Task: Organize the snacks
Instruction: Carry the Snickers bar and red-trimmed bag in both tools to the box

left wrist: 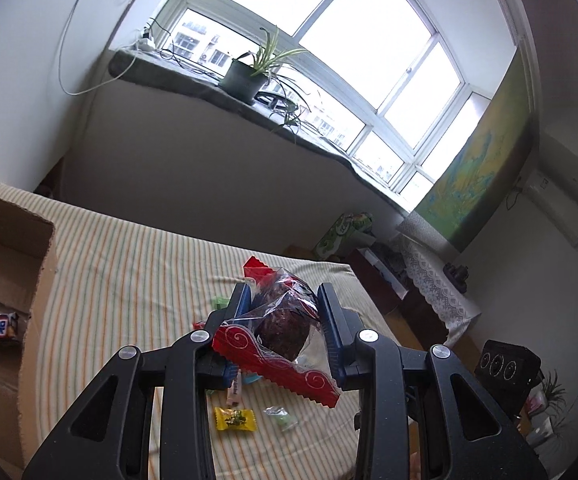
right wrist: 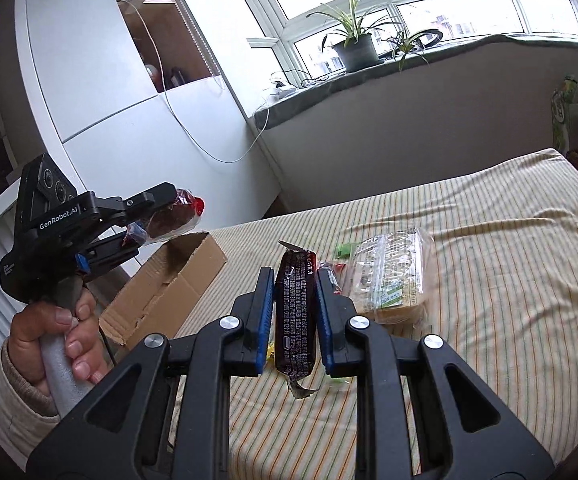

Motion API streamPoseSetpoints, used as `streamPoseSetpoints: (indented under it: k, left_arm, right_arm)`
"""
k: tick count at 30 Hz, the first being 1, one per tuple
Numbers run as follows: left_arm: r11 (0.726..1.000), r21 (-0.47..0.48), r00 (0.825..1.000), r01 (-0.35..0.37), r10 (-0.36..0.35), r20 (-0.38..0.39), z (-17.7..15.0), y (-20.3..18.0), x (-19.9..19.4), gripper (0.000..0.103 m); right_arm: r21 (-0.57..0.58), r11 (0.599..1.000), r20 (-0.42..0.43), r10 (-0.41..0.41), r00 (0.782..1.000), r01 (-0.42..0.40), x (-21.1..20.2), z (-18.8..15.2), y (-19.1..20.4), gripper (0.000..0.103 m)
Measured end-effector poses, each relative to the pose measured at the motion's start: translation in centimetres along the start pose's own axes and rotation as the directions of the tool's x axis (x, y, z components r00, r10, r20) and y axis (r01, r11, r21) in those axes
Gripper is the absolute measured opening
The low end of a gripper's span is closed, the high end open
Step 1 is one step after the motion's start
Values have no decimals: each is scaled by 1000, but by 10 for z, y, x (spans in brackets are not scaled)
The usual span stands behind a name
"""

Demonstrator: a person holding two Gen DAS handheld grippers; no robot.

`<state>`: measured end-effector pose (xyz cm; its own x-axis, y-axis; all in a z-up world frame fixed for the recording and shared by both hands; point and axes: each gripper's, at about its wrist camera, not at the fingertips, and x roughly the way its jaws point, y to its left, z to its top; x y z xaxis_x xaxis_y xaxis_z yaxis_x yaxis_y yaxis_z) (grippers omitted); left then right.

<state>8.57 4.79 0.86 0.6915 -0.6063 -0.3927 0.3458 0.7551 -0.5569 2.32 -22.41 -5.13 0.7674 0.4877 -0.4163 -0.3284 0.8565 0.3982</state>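
Fingers of both grippers are squeezing snacks: left gripper (left wrist: 285,316) holding a cake (left wrist: 283,330), right gripper (right wrist: 291,312) a bar (right wrist: 295,312); the box (right wrist: 169,280) is lying nearer the left.

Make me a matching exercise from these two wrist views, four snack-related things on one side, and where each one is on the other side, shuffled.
Things:
1. red-trimmed snack bag
2. dark snack bar
3. yellow candy
4. cardboard box

Places:
A. lying loose on the striped cloth
B. clamped in the right gripper
C. standing open at the cloth's edge
D. clamped in the left gripper

Pairs: 1-D, 2-B, 3-A, 4-C
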Motion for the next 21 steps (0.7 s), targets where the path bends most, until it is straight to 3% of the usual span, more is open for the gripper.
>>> streamPoseSetpoints:
  k: [5,12,21]
  left_arm:
    - [1000,-4,1000,-7,7,30,-4,5,-20,33]
    - [995,-1,990,-95,95,102,-14,27,-63,33]
    - [965,-53,944,-257,262,198,-28,79,-127,33]
  right_arm:
    - [-27,1000,0,1,1000,-1,-6,0,16,21]
    - [-77,997,-31,14,999,-16,5,-3,45,21]
    - [-170,981,-134,69,989,-92,54,-12,113,21]
